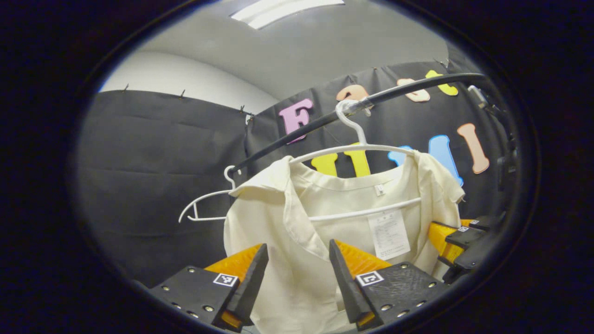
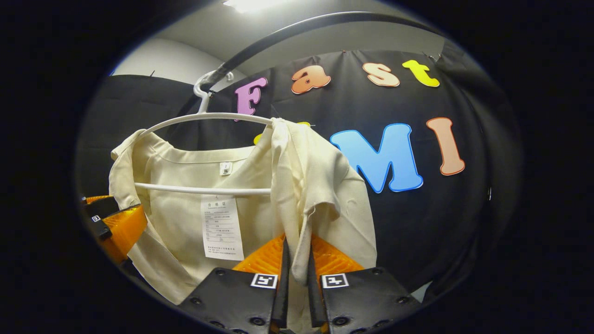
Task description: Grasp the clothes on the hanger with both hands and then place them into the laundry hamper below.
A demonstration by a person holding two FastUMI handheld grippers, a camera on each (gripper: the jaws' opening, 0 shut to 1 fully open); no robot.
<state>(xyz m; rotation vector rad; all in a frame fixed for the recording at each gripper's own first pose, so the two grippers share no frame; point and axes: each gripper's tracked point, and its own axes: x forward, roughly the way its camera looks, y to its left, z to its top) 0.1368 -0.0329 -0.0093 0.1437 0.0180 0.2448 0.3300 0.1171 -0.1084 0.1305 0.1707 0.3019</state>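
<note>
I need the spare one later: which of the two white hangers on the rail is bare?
The farther hanger, left in the left gripper view, is bare; the near hanger holds the cream shirt.

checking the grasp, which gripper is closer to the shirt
Right. The right gripper has its fingers pinched on the shirt edge; the left gripper is open, with its fingers either side of the shirt front.

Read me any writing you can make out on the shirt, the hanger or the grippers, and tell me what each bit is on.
Paper hang tag on the cream shirt: printed lines, too small to read.
Small neck label inside the collar: one mark, too blurred to read.
Square coded markers on the right hand-held gripper: black-and-white patterns, no words.
White hanger: no writing.
</note>
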